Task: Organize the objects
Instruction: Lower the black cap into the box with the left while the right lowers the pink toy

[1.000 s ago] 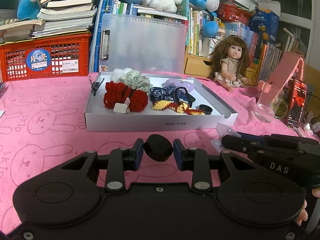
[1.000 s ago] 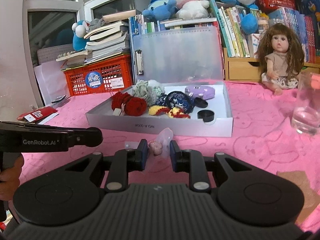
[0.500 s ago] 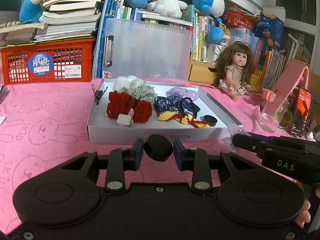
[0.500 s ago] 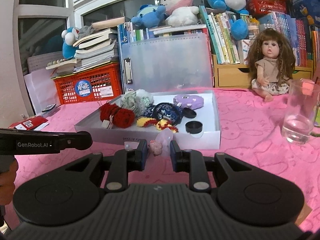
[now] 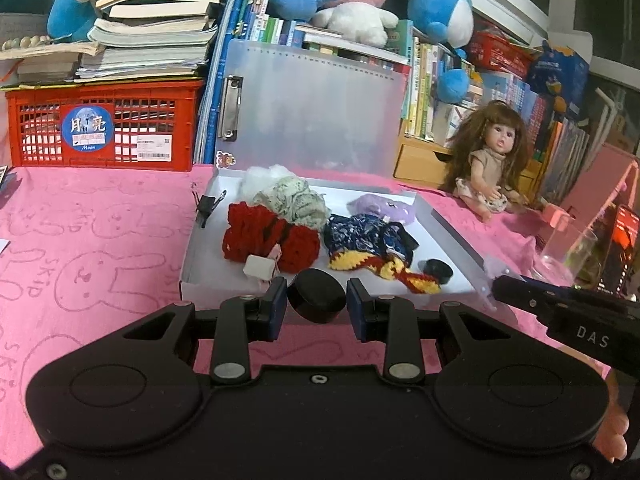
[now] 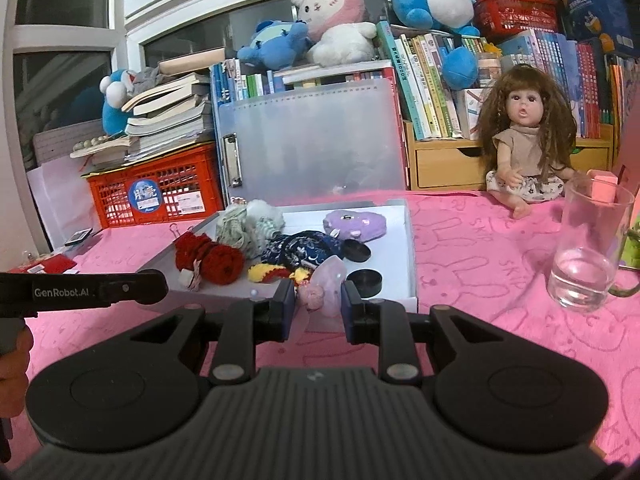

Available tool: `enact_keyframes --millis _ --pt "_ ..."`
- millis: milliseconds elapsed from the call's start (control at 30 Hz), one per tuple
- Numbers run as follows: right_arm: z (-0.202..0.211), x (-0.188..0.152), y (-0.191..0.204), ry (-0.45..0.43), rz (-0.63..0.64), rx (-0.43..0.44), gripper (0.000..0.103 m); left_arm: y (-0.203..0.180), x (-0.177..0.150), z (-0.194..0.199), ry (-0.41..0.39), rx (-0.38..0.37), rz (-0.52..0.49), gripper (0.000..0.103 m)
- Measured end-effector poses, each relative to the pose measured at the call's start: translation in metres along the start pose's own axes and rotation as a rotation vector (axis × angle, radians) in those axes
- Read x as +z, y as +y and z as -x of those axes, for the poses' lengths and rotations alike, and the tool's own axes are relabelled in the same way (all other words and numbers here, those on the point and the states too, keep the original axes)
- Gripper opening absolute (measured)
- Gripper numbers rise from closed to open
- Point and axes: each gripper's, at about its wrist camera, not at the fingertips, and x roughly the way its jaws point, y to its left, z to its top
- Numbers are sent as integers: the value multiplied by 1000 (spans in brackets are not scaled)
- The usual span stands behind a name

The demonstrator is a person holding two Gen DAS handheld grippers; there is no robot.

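My left gripper (image 5: 317, 307) is shut on a black round lid (image 5: 316, 296), held just in front of the white tray's near wall (image 5: 208, 292). My right gripper (image 6: 318, 307) is shut on a small clear bag with a pink trinket (image 6: 320, 290), above the tray's near wall (image 6: 394, 303). The tray holds a red knit piece (image 5: 268, 236), a green scrunchie (image 5: 294, 200), a blue cloth (image 5: 364, 236), a yellow-red knit strip (image 5: 384, 268), a purple plush (image 6: 354, 222) and black lids (image 6: 364, 282). The right gripper also shows in the left wrist view (image 5: 560, 312).
A glass of water (image 6: 586, 252) stands right of the tray. A doll (image 6: 520, 140) sits behind it. A clear folder (image 5: 312, 112), a red crate (image 5: 104, 124), books and plush toys line the back. A pink cloth (image 5: 80, 240) covers the table.
Both grippers have risen and moved forward toward the tray with their objects still held; the tray looks closer and lower in both views.
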Motion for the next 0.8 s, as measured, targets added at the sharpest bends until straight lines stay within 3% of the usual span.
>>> enact_keyframes --millis 800 --pt "-40 24 -15 29 -16 -43 29 14 22 -49 -7 33 48 31"
